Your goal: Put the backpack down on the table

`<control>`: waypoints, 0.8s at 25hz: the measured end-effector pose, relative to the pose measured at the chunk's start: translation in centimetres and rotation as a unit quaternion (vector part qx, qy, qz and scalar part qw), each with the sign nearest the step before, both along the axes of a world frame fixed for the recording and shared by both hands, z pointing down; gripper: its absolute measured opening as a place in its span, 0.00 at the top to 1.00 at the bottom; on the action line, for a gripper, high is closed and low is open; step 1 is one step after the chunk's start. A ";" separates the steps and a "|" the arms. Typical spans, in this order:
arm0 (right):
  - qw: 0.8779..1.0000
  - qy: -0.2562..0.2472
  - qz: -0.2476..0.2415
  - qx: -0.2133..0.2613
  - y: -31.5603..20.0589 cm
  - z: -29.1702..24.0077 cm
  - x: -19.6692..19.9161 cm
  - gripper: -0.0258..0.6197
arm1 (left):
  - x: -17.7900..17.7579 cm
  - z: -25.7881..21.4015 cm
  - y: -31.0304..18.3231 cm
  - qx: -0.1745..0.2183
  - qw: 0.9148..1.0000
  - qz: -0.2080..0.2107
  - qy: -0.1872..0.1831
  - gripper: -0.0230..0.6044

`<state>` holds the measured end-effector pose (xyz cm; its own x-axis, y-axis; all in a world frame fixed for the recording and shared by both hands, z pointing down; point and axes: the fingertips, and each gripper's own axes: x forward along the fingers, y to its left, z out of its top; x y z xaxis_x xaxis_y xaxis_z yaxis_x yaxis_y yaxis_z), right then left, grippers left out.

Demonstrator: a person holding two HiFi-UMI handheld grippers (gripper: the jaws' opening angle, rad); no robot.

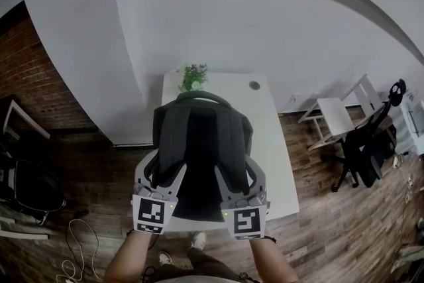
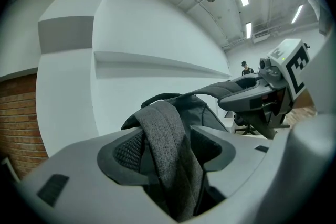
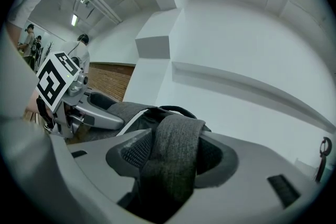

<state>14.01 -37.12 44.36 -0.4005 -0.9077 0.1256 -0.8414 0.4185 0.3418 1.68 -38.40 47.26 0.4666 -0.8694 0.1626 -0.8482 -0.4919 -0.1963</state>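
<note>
The dark grey backpack (image 1: 202, 142) stands on the white table (image 1: 268, 122) with its straps facing me. My left gripper (image 1: 161, 173) is at the left shoulder strap (image 2: 164, 128), which runs between its open jaws with dark gaps showing on both sides. My right gripper (image 1: 242, 175) is at the right shoulder strap (image 3: 176, 136). That strap lies loosely between the open jaws and drapes over the edge of one pad. Each gripper view shows the other gripper, the right gripper (image 2: 262, 94) and the left gripper (image 3: 79, 105), beside the pack.
A small green plant (image 1: 193, 76) and a round grey object (image 1: 254, 85) sit at the table's far end by the white wall. A black office chair (image 1: 361, 146) and a white stand (image 1: 334, 116) are to the right. A dark bag (image 1: 33, 185) and cables (image 1: 73, 255) lie to the left.
</note>
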 end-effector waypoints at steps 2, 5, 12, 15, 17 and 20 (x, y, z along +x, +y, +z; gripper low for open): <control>1.000 -0.004 0.006 0.008 0.2 -0.2 0.1 0.61 | -0.3 0.0 0.1 0.000 1.000 0.001 0.001 0.53; 1.000 -0.005 0.017 0.021 0.6 -0.9 0.7 0.61 | -0.3 -0.3 0.2 0.007 1.000 0.003 0.004 0.53; 1.000 0.007 0.022 0.012 1.6 -0.4 0.8 0.61 | 0.9 -0.2 1.1 0.007 1.000 0.023 0.000 0.53; 1.000 0.006 0.024 0.007 2.1 -0.1 0.7 0.61 | 1.0 -0.1 1.6 0.006 1.000 0.024 0.001 0.53; 1.000 -0.002 0.024 0.004 2.3 -0.1 0.5 0.61 | 0.8 -0.3 1.7 0.008 1.000 0.023 0.001 0.53; 1.000 0.008 0.019 0.004 2.4 0.0 0.0 0.61 | 0.5 -0.5 1.9 0.010 1.000 0.022 0.001 0.53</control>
